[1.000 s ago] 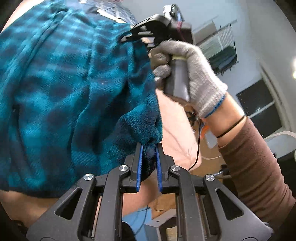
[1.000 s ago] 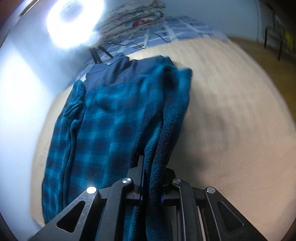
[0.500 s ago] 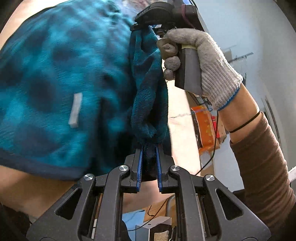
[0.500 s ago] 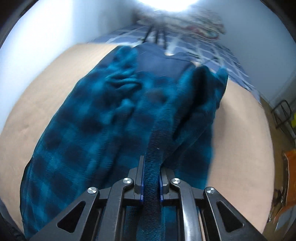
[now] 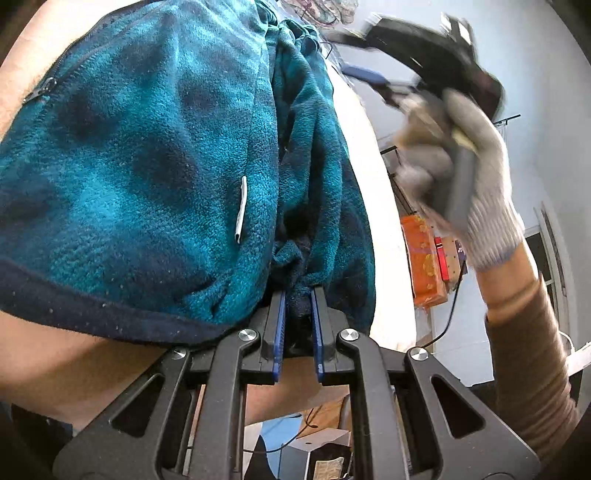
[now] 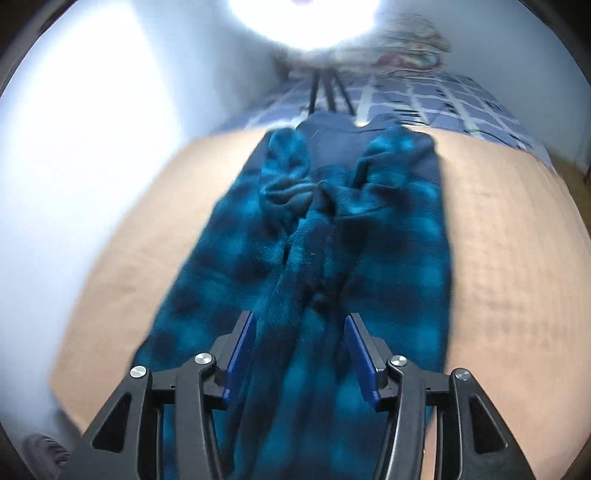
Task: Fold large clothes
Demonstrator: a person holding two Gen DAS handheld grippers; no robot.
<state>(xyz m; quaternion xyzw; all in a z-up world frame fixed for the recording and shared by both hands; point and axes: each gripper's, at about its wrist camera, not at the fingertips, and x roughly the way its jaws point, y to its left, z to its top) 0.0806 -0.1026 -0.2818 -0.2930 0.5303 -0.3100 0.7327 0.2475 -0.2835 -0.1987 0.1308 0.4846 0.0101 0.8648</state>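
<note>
A teal and navy plaid fleece jacket [image 5: 147, 155] lies on a tan table [image 6: 517, 240], folded lengthwise with a side laid over its middle [image 6: 314, 229]. My left gripper [image 5: 298, 314] is shut on a bunched navy edge of the jacket near its hem. My right gripper [image 6: 301, 354] is open, its blue pads [image 6: 240, 350] spread on either side of a fleece ridge and not pinching it. In the left wrist view the right gripper [image 5: 373, 70], held by a gloved hand [image 5: 458, 177], hovers raised beside the jacket's far part.
A blue and white checked cloth [image 6: 443, 103] with a pile of fabric [image 6: 410, 40] lies beyond the table. A bright ring light [image 6: 303, 22] on a tripod stands behind. An orange box [image 5: 424, 258] sits past the table edge.
My right gripper has opened and let go of the jacket's edge, which now lies over the middle. It has lifted away. My left gripper keeps its hold.
</note>
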